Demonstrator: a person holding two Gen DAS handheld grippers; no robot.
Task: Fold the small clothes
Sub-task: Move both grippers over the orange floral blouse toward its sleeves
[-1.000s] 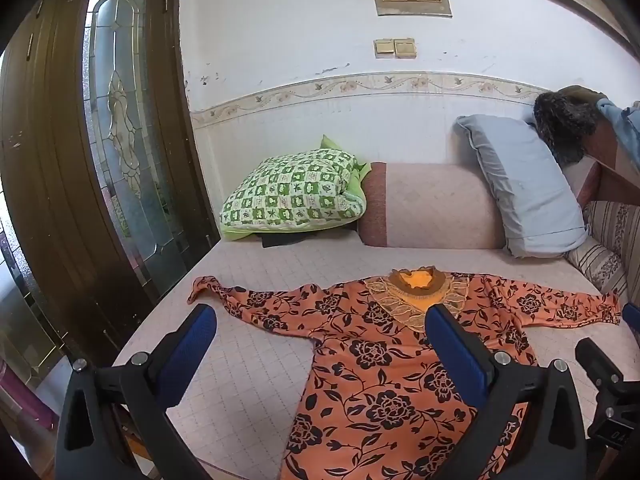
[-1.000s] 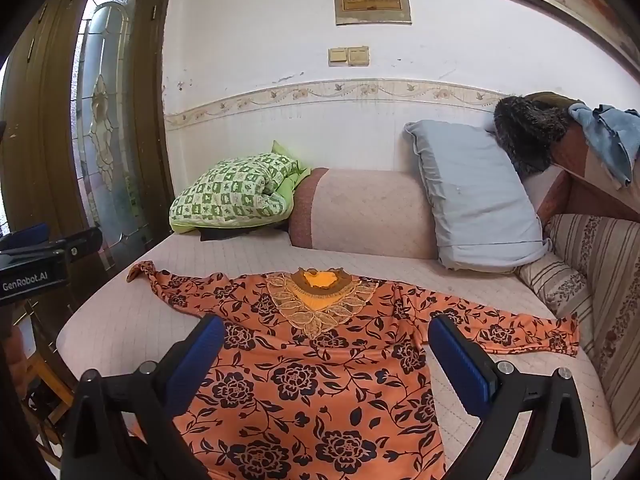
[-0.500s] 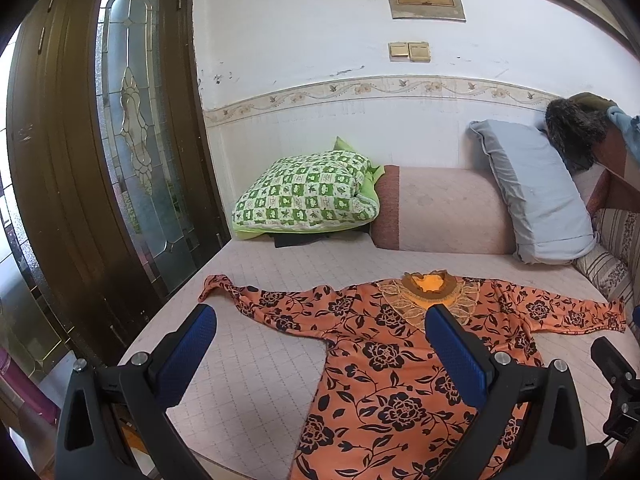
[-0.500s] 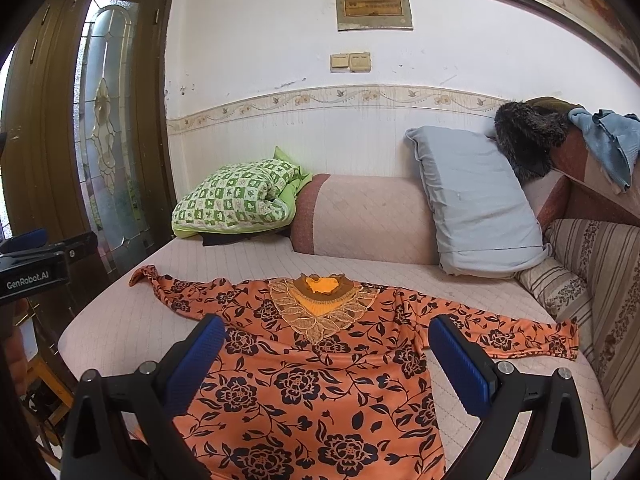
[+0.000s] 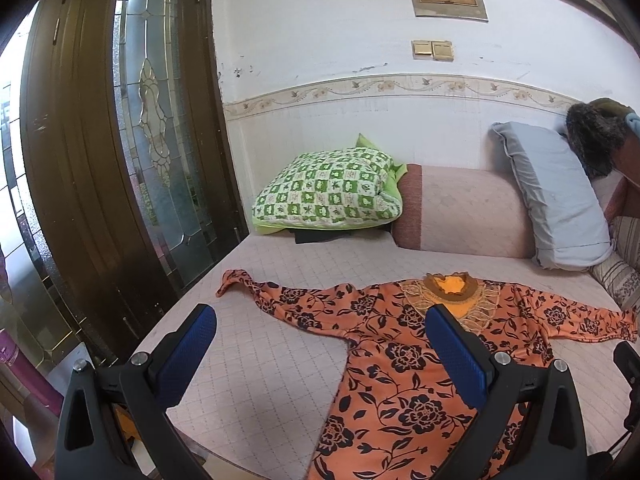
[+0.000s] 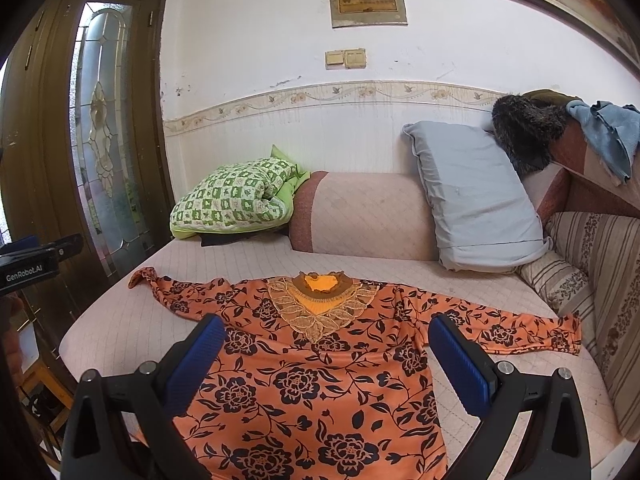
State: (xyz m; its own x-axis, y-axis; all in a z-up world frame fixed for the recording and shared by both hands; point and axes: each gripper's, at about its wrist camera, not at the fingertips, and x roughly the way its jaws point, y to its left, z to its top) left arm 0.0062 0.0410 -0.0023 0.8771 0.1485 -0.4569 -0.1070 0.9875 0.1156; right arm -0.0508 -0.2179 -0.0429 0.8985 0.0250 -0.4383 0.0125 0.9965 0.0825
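Right wrist view shows the orange floral blouse [image 6: 304,364] spread flat, unfolded, mid-bed [image 6: 120,320]; both tools, left tool [image 5: 320,354] and right tool [image 6: 326,360], hover spread and empty; next: grip a sleeve.

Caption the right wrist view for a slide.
Open right gripper hovers over an orange floral blouse spread flat, sleeves out, on the quilted daybed.

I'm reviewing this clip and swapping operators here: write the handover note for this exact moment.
Left gripper: open, holding nothing, above the bed's left side.
Right gripper: open, holding nothing, over the blouse's chest.
Blouse: flat on the bed, front up, both sleeves spread out sideways, collar toward the pillows.
Done: laid out only; no fold shows.
Left: fold both sleeves in, then the body.
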